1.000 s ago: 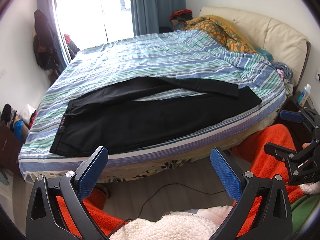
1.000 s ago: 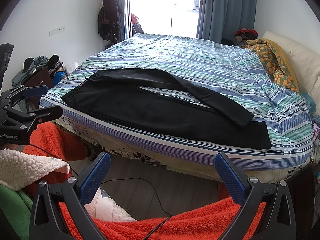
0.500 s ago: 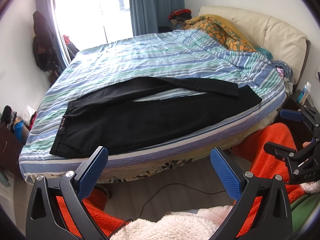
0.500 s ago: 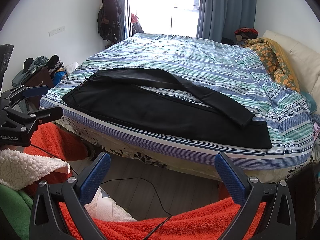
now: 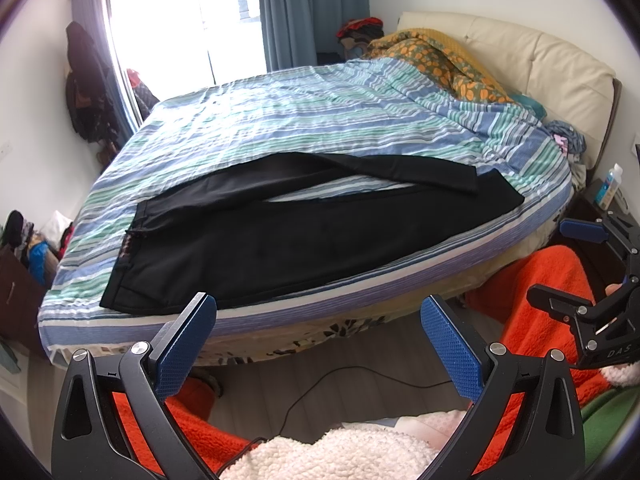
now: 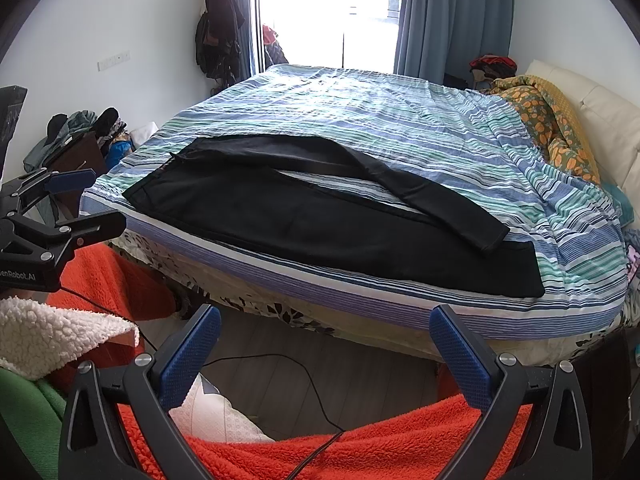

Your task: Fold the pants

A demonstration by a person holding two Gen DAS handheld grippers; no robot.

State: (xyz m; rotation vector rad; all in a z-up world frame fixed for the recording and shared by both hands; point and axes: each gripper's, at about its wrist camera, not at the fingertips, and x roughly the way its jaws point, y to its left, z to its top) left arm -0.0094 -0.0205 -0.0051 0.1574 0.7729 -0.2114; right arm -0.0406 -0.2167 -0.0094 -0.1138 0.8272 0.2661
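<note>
Bedroom; bed (image 5: 400, 280) with striped sheet (image 5: 320, 120), cream headboard (image 5: 540, 64) far right, blue curtains (image 6: 448, 20) at bright window. Black pants (image 5: 280, 240) laid flat along near edge of bed, waistband left, legs right, far leg crossing over near leg at cuff. Left tool (image 5: 318, 332) below bed edge, fingers apart, empty. Right tool (image 6: 324, 344) likewise apart, empty, well short of pants.
</note>
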